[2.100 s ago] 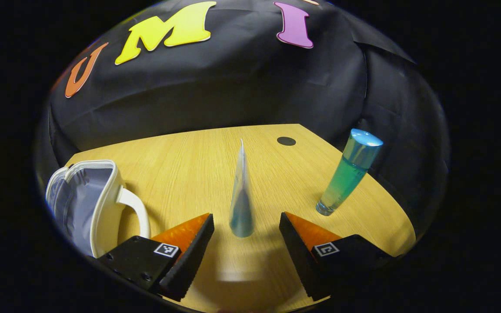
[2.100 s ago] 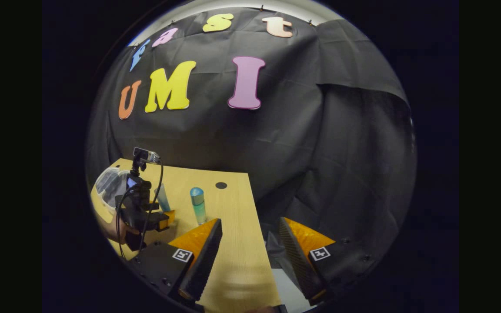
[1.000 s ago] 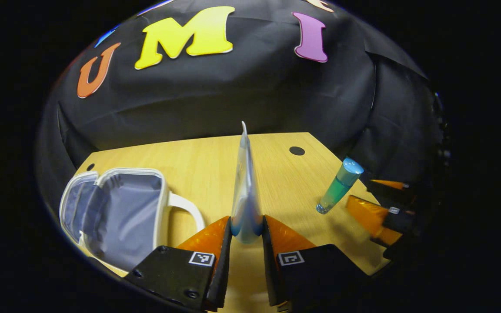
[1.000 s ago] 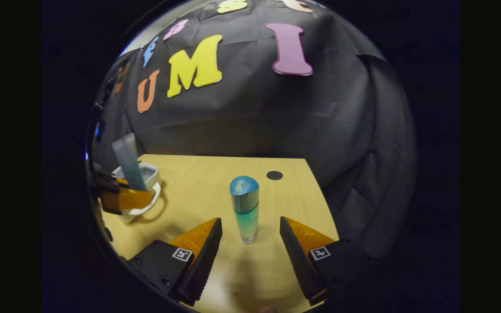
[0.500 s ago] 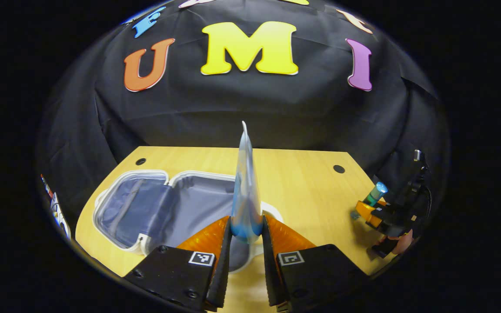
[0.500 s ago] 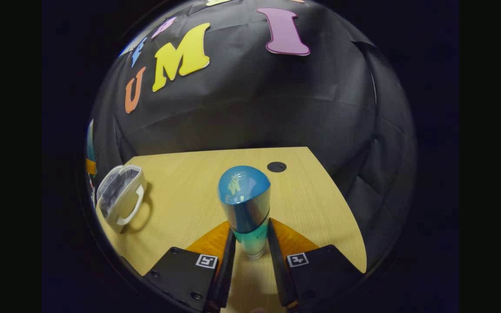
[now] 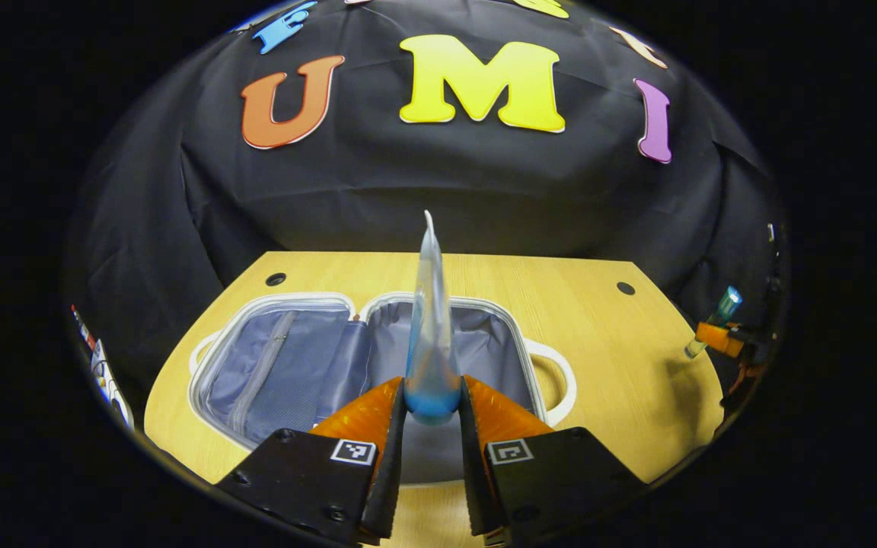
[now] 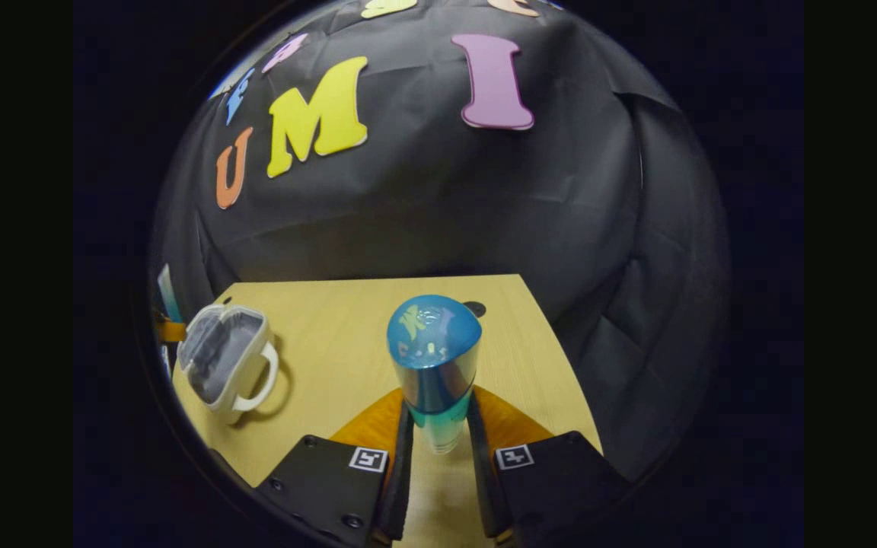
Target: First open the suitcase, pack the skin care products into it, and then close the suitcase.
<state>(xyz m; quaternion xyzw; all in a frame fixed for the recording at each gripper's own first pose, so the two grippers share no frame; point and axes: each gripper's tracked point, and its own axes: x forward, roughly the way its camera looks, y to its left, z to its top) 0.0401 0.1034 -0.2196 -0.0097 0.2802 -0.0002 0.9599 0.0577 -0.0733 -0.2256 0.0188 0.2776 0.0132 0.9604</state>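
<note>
**Both grippers loaded, suitcase lying open**

L gripper [image 7: 432, 415] is clamped on a flat blue tube [image 7: 431, 327], both orange fingers [image 7: 366, 415] pressed to its lower end, crimped tip pointing up toward 12 o'clock. In the left gripper view the tube hangs right above the open suitcase [image 7: 286, 365], which lies flat on the wooden table [image 7: 606, 380]. Its 2 halves are spread apart, grey lining facing up, white rim all round, and a white handle [image 7: 556, 380] sticks out at 3 o'clock. A zip pocket shows in the half at 9 o'clock.

R gripper [image 8: 438, 441] is closed tight on the green-blue bottle [image 8: 435, 365], fingers squeezing its lower body, rounded blue cap up. Can't tell whether its base touches the table. From the right gripper view the suitcase sits well apart at 9 o'clock, handle turned toward this gripper.

Far off at 3 o'clock in the left gripper view, the R gripper and bottle show small at the table's edge. A dark round hole [image 7: 625, 288] marks the tabletop near the back at abt 2 o'clock, another [image 7: 275, 279] at 10 o'clock.
</note>
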